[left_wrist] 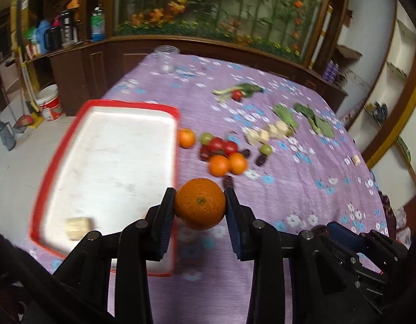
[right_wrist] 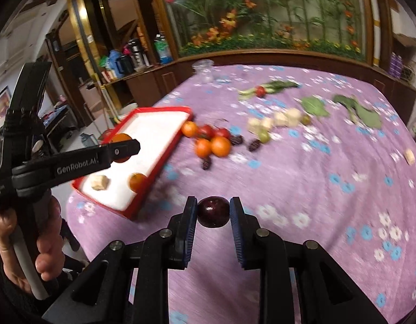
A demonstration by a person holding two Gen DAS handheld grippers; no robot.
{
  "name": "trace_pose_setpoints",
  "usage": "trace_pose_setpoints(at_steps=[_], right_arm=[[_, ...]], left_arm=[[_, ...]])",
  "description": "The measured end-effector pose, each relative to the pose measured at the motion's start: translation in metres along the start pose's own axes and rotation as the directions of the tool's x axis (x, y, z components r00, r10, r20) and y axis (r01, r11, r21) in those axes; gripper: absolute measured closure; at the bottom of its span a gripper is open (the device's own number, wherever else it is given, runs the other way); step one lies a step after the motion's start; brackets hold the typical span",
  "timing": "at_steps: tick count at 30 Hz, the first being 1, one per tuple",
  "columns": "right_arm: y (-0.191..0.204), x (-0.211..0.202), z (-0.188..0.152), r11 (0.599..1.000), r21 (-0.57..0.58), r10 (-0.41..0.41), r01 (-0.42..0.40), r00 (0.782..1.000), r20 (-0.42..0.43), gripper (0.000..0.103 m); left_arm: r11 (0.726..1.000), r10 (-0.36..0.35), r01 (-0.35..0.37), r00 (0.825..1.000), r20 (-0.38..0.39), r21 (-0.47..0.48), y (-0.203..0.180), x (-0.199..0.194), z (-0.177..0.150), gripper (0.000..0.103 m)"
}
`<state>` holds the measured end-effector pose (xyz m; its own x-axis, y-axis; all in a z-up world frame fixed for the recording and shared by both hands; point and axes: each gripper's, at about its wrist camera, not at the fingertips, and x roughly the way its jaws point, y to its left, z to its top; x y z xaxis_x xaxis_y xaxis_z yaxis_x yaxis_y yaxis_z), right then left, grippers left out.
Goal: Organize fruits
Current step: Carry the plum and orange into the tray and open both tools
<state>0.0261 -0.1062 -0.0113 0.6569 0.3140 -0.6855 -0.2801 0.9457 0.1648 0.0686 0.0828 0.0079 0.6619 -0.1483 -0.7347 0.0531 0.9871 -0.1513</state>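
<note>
1. Nearest the left wrist camera, the left gripper (left_wrist: 199, 202) pinches an orange (left_wrist: 200, 203) between its pads, held above the purple flowered bench (left_wrist: 302, 189), just right of the tray's near right edge.
2. Nearest the right wrist camera, the right gripper (right_wrist: 213, 212) pinches a dark plum-like fruit (right_wrist: 213, 212), jaws pressed close on it, over the near part of the bench and right of the tray.
3. The red-rimmed white tray (right_wrist: 132, 210) lies at the left of the bench. In the right wrist view it holds a pale cube (right_wrist: 100, 182) and a small orange fruit (right_wrist: 137, 182); whether that fruit lies on the tray floor I cannot tell through the blur.
4. Still on the cloth, just right of the tray's far corner, is a cluster of oranges and tomatoes (left_wrist: 221, 154), with grapes, dark dates, pale cubes and green leaves farther right.
5. Step in hand, as I judge it: both picked fruits are being carried to the tray.
6. Next move calls for bringing each gripper left over the tray's white floor, lowering it, then spreading the jaws gently so the round fruit does not roll out.
</note>
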Motion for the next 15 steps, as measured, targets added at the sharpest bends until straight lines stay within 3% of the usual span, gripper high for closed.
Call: trace_pose_setpoints(at_steps=[5, 15], right_arm=[[0.035, 0.023, 0.027, 0.996, -0.061, 0.058, -0.058, 0.998, -0.009, 0.078], [0.086, 0.104, 0.061, 0.983, -0.119, 0.130, -0.140, 0.987, -0.089, 0.078]], left_arm=[[0.997, 0.046, -0.045, 0.999, 0.017, -0.055, 0.037, -0.001, 0.006, 0.070], [0.980, 0.103, -0.105, 0.994, -0.021, -0.170, 0.105, 0.028, 0.009, 0.070]])
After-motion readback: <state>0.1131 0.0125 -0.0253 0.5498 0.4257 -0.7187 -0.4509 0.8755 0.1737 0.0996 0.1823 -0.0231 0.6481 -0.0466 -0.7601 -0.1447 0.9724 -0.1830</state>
